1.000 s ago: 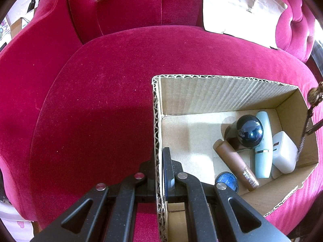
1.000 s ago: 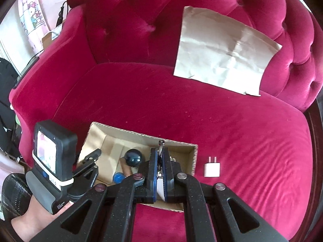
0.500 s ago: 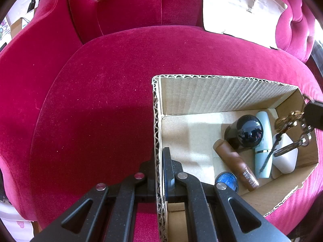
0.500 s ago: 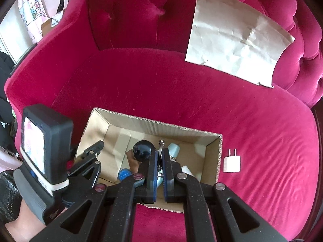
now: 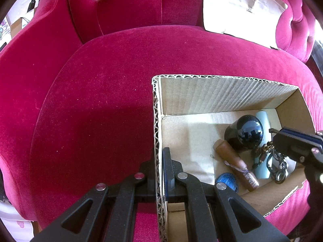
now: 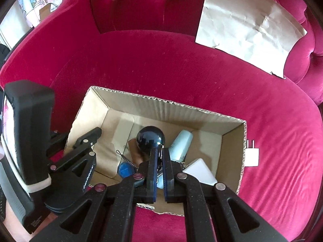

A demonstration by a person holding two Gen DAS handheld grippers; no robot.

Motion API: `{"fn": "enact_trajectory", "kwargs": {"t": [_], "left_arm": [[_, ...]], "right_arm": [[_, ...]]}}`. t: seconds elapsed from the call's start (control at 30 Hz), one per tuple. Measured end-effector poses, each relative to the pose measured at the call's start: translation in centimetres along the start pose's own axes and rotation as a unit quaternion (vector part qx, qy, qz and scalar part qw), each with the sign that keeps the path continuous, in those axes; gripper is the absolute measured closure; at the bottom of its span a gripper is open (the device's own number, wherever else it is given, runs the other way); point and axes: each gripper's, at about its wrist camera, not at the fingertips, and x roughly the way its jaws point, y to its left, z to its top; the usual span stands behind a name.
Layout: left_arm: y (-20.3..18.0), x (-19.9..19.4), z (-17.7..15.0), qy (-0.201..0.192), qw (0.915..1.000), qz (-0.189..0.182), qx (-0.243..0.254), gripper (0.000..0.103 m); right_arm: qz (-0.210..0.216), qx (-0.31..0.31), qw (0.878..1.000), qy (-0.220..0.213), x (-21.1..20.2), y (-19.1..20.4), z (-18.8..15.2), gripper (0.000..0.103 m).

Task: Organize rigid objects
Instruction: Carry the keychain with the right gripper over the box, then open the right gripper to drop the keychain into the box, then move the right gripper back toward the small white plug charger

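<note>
An open cardboard box [image 5: 222, 92] [image 6: 167, 104] sits on the red velvet sofa. My left gripper [image 5: 159, 157] [image 6: 88, 141] is shut on the box's left wall. My right gripper [image 6: 159, 151] [image 5: 282, 135] is low inside the box, jaws slightly parted, with a keychain [image 5: 276, 161] hanging from its tips onto the things below. Inside lie a black ball-topped bottle [image 5: 248, 133] [image 6: 150, 139], a brown tube [image 5: 236, 165], a pale blue tube [image 6: 180, 145], a blue cap [image 5: 227, 181] [image 6: 125, 169] and a white block [image 6: 199, 174].
A white plug adapter [image 6: 252, 154] lies on the seat just right of the box. A crumpled paper sheet [image 6: 248, 24] [image 5: 242, 6] leans on the sofa back. The sofa arms curve up at left and right.
My right gripper has come down from above the box into it, carrying the keychain onto the things inside. Its jaws have parted slightly. The left gripper and box stayed still.
</note>
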Motion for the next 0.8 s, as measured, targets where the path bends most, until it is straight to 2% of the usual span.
{"fn": "enact_trajectory", "kwargs": {"t": [0.4, 0.43, 0.47, 0.5, 0.53, 0.57, 0.6, 0.77, 0.8], "left_arm": [[-0.02, -0.05, 0.14, -0.001, 1.0000, 0.000, 0.000, 0.099], [-0.03, -0.06, 0.23, -0.001, 1.0000, 0.000, 0.000, 0.099], [-0.05, -0.05, 0.36, -0.001, 1.0000, 0.001, 0.001, 0.099], [-0.05, -0.05, 0.33, -0.001, 1.0000, 0.000, 0.001, 0.099], [-0.06, -0.04, 0.41, -0.001, 1.0000, 0.000, 0.001, 0.099], [0.04, -0.23, 0.30, -0.001, 1.0000, 0.001, 0.001, 0.099], [0.10, -0.34, 0.25, -0.001, 1.0000, 0.001, 0.001, 0.099], [0.09, -0.37, 0.24, -0.001, 1.0000, 0.001, 0.001, 0.099], [0.08, -0.40, 0.19, -0.001, 1.0000, 0.001, 0.001, 0.099]], "right_arm": [[-0.004, 0.008, 1.000, -0.003, -0.07, -0.25, 0.01, 0.099], [-0.005, 0.008, 1.000, -0.002, -0.08, -0.23, 0.00, 0.094], [-0.006, 0.005, 1.000, -0.001, -0.07, -0.18, 0.00, 0.081], [-0.014, 0.002, 1.000, -0.002, -0.11, -0.11, -0.02, 0.072], [-0.020, 0.002, 1.000, -0.006, -0.23, -0.11, -0.01, 0.055], [-0.025, 0.002, 1.000, -0.011, -0.39, -0.16, -0.02, 0.044], [-0.027, 0.005, 0.999, -0.015, -0.58, -0.20, -0.04, 0.041], [-0.045, 0.006, 0.999, -0.020, -0.56, -0.60, 0.27, 0.005], [-0.048, 0.006, 0.999, -0.022, -0.59, -0.69, 0.30, 0.002]]}}
